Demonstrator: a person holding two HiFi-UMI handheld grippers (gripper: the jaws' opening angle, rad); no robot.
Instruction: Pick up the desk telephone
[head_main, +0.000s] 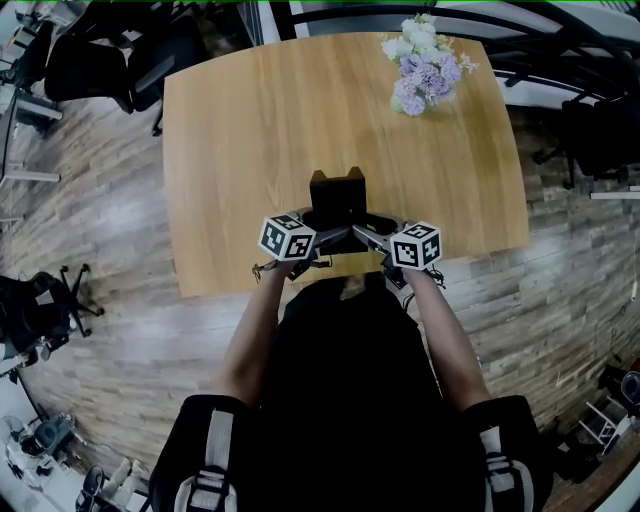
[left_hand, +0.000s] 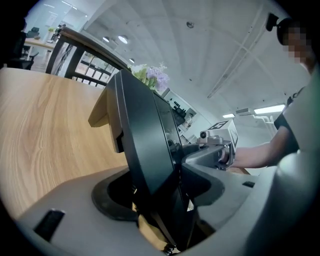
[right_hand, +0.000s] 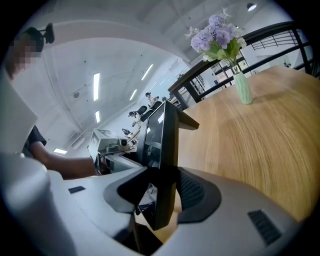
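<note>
- Gripping is recorded on both sides: the left gripper (left_hand: 160, 195) is closed on one side edge of the phone (head_main: 335, 195), and the right gripper (right_hand: 162, 195) is closed on the opposite edge. In each gripper view the dark slab fills the narrow gap between the jaws.
- Phone position: it is held between the two grippers over the near part of the table (head_main: 250, 130), close to the near edge and just ahead of the person. Whether its base is clear of the wood cannot be told.
- Risk 1, judged: slip. Only thin edges of a smooth, glossy body are pinched, so a weak squeeze or a jerk upward could let it slide out.
- Risk 2, judged: twist. The load is shared by two separate hands, so if one is raised faster than the other, the phone could be levered round in the jaws and one hold lost.
- Risk 3, judged: a drop. With the near edge so close, a released phone could go past the table to the floor.
- Risk 4, judged: a loose part. No handset can be made out; if one rests unlatched, a tilt could tip it off.
- The vase (right_hand: 243, 87) of flowers (head_main: 425, 65) stands well apart at the far right corner, so a knock is judged unlikely.
- Count: one phone, two grippers, one table, one vase, one bunch of flowers.
</note>
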